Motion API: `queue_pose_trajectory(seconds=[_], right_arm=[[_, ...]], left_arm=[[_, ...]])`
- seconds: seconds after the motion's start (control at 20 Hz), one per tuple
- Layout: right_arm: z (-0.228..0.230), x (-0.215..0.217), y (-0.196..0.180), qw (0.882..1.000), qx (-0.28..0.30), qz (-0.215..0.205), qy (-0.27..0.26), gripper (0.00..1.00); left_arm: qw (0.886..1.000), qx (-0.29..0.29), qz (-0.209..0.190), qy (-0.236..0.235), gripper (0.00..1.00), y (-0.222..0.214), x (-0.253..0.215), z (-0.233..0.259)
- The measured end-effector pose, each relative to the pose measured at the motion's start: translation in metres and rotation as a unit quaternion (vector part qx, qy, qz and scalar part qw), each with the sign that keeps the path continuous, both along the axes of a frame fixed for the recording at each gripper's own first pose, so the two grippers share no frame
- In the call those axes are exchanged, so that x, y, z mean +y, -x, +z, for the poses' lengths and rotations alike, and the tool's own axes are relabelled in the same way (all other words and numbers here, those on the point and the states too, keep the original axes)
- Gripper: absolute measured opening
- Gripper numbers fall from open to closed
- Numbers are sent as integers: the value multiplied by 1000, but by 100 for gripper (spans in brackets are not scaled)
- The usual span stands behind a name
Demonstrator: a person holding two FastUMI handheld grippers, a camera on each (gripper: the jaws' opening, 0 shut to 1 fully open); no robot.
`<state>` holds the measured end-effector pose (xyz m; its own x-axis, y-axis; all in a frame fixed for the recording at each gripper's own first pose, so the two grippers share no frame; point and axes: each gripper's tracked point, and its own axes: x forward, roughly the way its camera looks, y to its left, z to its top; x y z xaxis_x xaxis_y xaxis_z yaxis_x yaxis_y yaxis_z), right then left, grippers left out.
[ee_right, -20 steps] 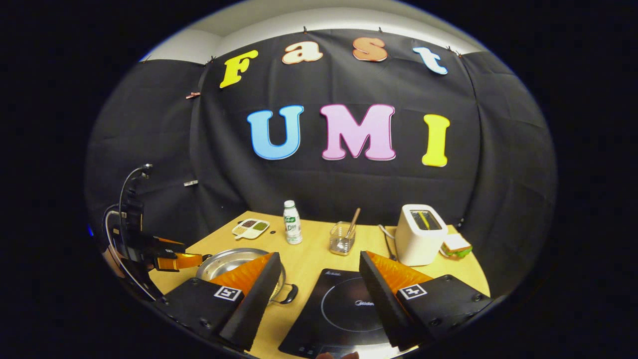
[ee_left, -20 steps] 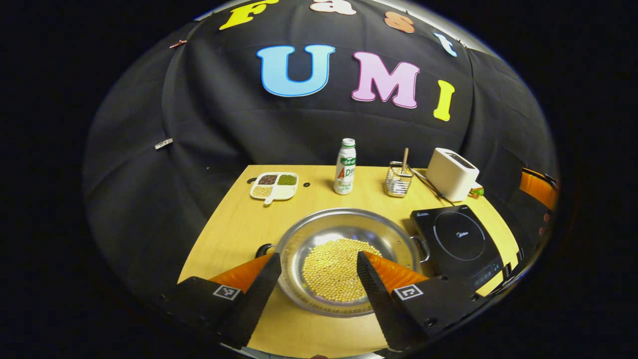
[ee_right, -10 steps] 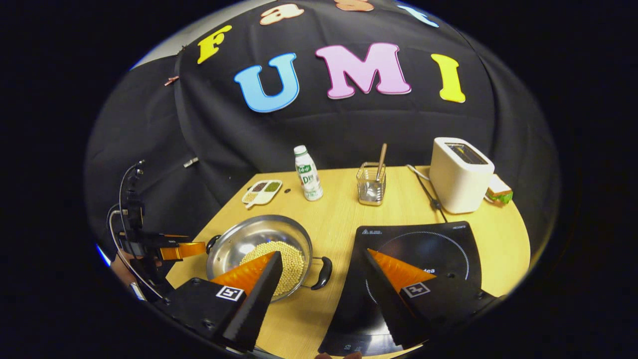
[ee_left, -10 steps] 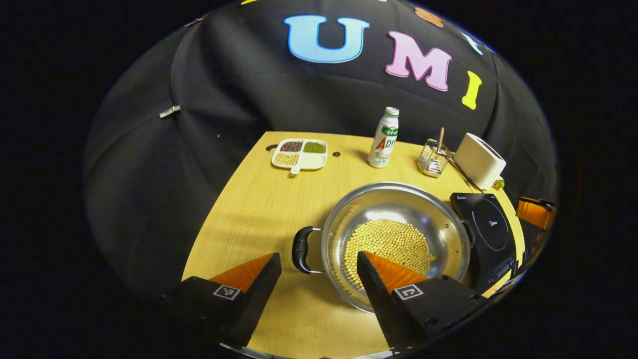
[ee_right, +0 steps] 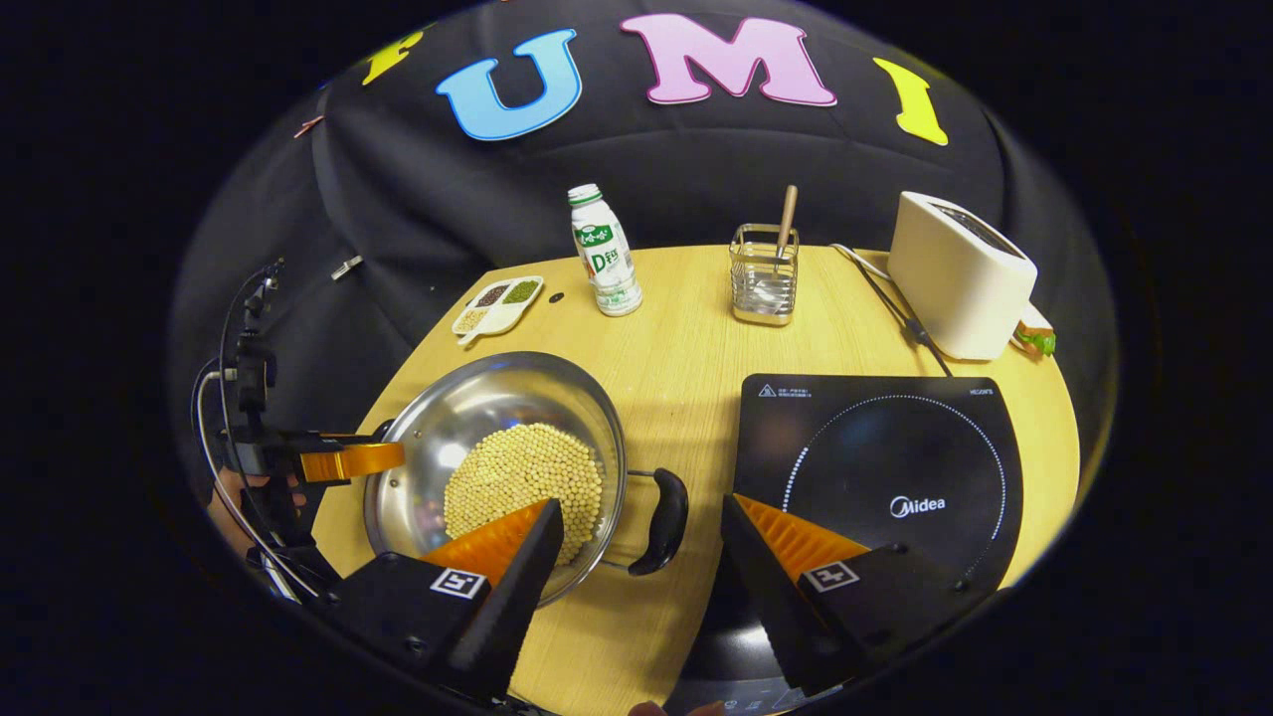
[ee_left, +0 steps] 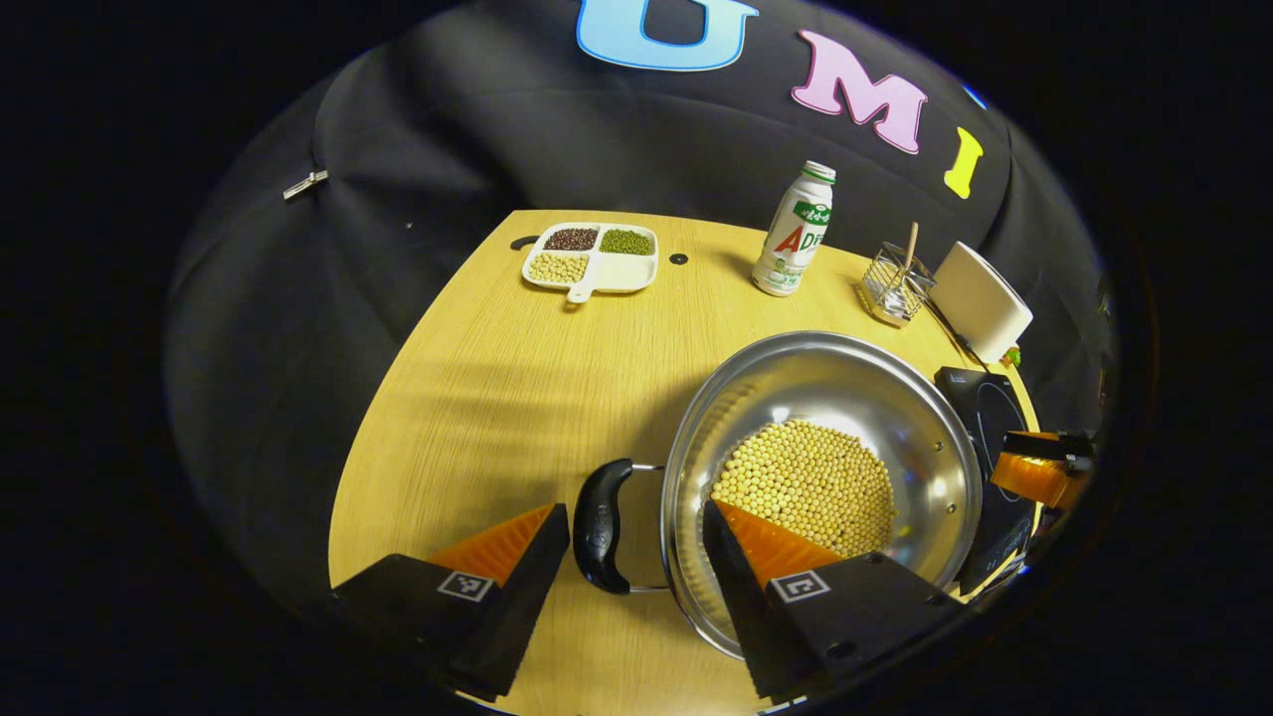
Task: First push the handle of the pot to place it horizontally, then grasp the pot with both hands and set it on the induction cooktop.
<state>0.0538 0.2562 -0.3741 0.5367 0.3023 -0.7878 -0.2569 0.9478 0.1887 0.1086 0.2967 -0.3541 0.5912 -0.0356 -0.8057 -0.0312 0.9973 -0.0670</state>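
Left tool [ee_left: 636, 532] released, straddling pot's [ee_left: 875, 398] left handle [ee_left: 601, 524], no contact seen. Right tool [ee_right: 641, 527] released too, straddling right handle [ee_right: 664, 521], again apart. Pot of beans [ee_right: 525, 479] on desk [ee_right: 686, 338], beside induction cooktop [ee_right: 880, 462]. Farther back bottle [ee_right: 604, 251], wire holder [ee_right: 763, 273], toaster [ee_right: 960, 273]; possibly sandwich [ee_right: 1034, 336] behind.

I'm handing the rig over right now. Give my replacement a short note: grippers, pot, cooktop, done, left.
Left gripper: open, empty, straddling the pot's left handle.
Right gripper: open, empty, straddling the right handle.
Pot of beans sits on the table, left of the induction cooktop, handles to either side.
Done: nothing gripped yet.
Left: close on both handles, lift, set pot on cooktop.
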Motion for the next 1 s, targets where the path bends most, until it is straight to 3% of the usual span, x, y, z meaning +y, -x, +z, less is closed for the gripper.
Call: queue_pose_trajectory(seconds=[0.3, 0.6, 0.65, 0.7, 0.75, 0.85, 0.9, 1.0], right_arm=[[-34, 12, -3, 999, 52, -3, -8, 100], [-63, 15, -7, 996, 85, -22, 7, 82], [-64, 14, -11, 996, 80, -27, 11, 67], [-65, 13, -12, 996, 79, -35, 16, 71], [-66, 13, -14, 996, 80, -44, 18, 65], [-68, 14, -13, 995, 87, -53, 19, 64], [-69, 15, -16, 995, 86, -51, 15, 58], [-66, 14, -16, 995, 83, -47, 19, 59]], left_arm=[[1000, 4, -6, -11, 76, -15, 3, -9], [1000, 7, -13, -5, 70, -22, 3, -19], [1000, 8, -13, -5, 70, -23, 3, -21], [1000, 8, -14, -1, 70, -21, 4, -22], [1000, 6, -12, 2, 69, -22, 4, -22], [1000, -4, -11, 7, 68, -23, 7, -23], [1000, -8, -11, 9, 66, -22, 7, -23], [1000, -10, -10, 12, 64, -23, 5, -23]])
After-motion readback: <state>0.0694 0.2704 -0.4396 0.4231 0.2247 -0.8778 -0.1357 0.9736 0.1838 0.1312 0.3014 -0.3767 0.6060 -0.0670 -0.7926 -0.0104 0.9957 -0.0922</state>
